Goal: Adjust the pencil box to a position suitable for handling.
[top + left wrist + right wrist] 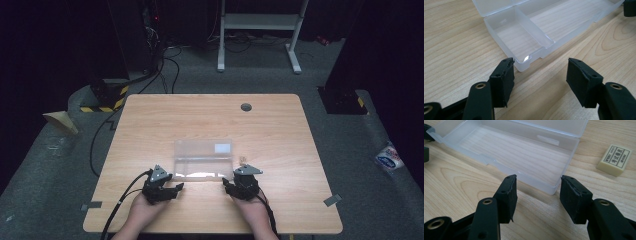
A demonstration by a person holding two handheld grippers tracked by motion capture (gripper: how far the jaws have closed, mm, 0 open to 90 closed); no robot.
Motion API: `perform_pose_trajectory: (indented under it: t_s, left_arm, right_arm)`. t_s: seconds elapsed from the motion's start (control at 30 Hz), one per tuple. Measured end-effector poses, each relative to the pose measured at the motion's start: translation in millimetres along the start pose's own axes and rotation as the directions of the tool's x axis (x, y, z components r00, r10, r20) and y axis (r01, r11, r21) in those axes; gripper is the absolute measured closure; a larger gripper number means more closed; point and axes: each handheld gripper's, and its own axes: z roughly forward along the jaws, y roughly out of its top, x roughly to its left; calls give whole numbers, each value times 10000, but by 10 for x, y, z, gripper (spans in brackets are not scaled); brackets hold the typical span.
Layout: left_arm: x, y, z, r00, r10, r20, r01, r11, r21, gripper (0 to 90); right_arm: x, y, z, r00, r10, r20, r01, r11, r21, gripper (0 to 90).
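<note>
A clear plastic box [202, 160] lies open in the middle of the wooden table [210, 115], its lid folded back on the far side. My left gripper [175, 189] sits just off the box's near left corner, and in the left gripper view its jaws stand apart, open [540, 75], facing the small end compartment of the box [524, 35] with nothing between them. My right gripper [227, 184] is at the near right corner, also open [537, 192], in front of the long compartment of the box [519, 152]. A pale eraser [614, 159] lies right of the box.
A round grey grommet [246, 107] is set in the table near its far edge. Beyond the table, a white metal frame [260, 25] and black cables lie on the grey floor. A small packet [389, 157] rests on the floor at the right.
</note>
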Motion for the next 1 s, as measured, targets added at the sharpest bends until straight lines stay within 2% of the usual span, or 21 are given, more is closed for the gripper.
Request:
perform_pose_trajectory:
  t_s: [0.1,0.27,0.37,0.43,0.53,0.6,0.67,0.73,0.77,0.8,0.83,0.93,1.0]
  left_arm:
    - [5,-3,-5,9999,-95,-51,95,10000,15,385]
    - [54,-14,-49,9991,-189,-390,183,9997,-156,380]
    - [128,-19,-99,9982,-394,-442,387,9991,-162,379]
    - [193,-21,-176,9976,-400,-569,383,9988,-311,374]
    - [245,-36,-238,9965,-422,-718,397,9986,-360,369]
    - [320,-78,-298,9928,-469,-1100,441,9987,-271,365]
    - [418,-155,-367,9867,-491,-1548,478,9988,-120,357]
    - [543,-271,-449,9787,-660,-1946,684,9976,56,357]
    - [634,-360,-516,9715,-778,-2241,839,9963,178,359]
    - [634,-360,-516,9715,-778,-2241,839,9963,178,356]
    - [679,-403,-548,9669,-838,-2410,922,9955,238,342]
    - [795,-478,-619,9586,-1216,-2577,1304,9913,172,315]
    - [846,-532,-634,9546,-1344,-2658,1357,9907,-135,270]
  right_arm:
    - [-8,-2,-9,10000,24,-20,-24,10000,-15,474]
    - [-20,-11,-33,9999,117,-13,-117,9999,-109,474]
    - [-60,-13,-53,9997,236,-7,-236,9994,-241,475]
    - [-72,-14,-81,9989,464,24,-463,9984,-327,473]
    - [-86,-16,-96,9990,452,65,-449,9982,-395,471]
    - [-95,-23,-114,9987,485,149,-477,9977,-474,475]
    - [-114,-36,-148,9988,306,388,-276,9969,-739,472]
    - [-127,-39,-160,9987,262,446,-228,9968,-762,477]
    - [-165,-48,-175,9984,259,493,-214,9957,-903,477]
    - [-165,-48,-175,9984,259,493,-214,9957,-903,477]
    - [-202,-64,-190,9975,394,587,-333,9942,-1022,475]
    - [-240,-74,-200,9972,313,678,-238,9937,-1097,465]
    - [-289,-85,-210,9961,351,814,-244,9914,-1286,473]
